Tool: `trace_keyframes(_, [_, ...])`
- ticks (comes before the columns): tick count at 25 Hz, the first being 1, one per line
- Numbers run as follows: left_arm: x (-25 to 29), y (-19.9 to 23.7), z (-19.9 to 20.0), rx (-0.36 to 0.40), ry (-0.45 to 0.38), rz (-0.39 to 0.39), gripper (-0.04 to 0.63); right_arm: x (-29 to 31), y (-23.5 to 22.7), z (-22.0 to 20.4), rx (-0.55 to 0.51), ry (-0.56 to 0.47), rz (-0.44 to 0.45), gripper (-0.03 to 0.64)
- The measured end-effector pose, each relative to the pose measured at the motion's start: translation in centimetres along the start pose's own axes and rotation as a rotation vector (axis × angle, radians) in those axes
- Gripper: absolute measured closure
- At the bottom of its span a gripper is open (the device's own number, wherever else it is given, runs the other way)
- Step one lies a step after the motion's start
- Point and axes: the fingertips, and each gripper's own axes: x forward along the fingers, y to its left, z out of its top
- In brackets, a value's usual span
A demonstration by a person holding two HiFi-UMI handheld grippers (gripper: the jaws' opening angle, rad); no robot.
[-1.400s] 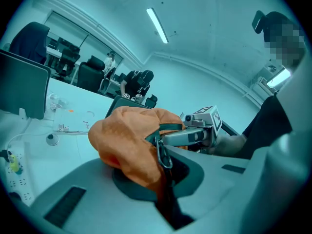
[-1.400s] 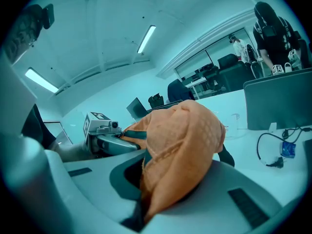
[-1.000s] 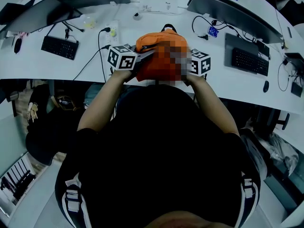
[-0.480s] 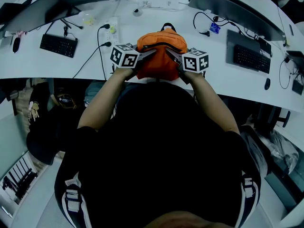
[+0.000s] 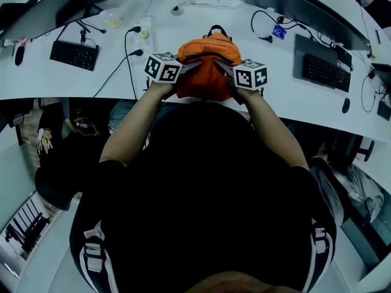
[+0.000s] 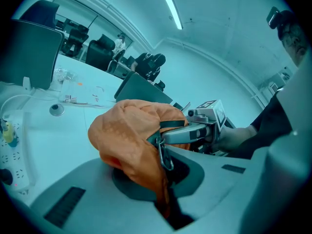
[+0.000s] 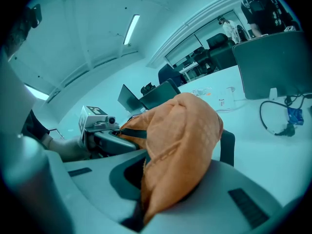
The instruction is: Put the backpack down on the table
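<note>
Orange backpack (image 5: 206,66) held over the near edge of the white counter (image 5: 61,84), directly in front of the person. The left gripper (image 5: 193,66) is clamped on a fold of orange fabric at the bag's left side. Its own view shows the jaws together on the cloth, beside a black strap and a metal clip (image 6: 165,156). The right gripper (image 5: 220,68) is likewise closed on the fabric of the right side. The bag hangs slack between the two, its black carry loop (image 5: 215,30) toward the far side.

Step in hand, as judged: the set-down itself, late in its course. No view shows whether the base already rests on the counter. The next move calls for letting the base settle flat and fully inboard of the near edge, then parting both pairs of jaws and drawing them back without snagging strap or clip.

Surroundings: a power strip (image 5: 145,35) with black cables (image 5: 119,72) lies just far-left of the bag. A keyboard (image 5: 74,55) and monitor (image 5: 36,16) stand well to the left. A second keyboard (image 5: 322,72), monitor (image 5: 299,8) and mouse (image 5: 346,105) are to the right. The patch under the bag appears bare. The nearest obstruction is the cable running to the power strip, and a bag set too near the edge could tip off.
</note>
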Motion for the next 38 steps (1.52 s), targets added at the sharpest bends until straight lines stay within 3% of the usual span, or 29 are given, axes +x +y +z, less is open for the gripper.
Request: trace_keyframes(38, [4.0,8.5,-1.6,-0.083,0.095,0.03,0.563,5.4,-6.7,-1.5,0.062,0.088,-0.076,0.591])
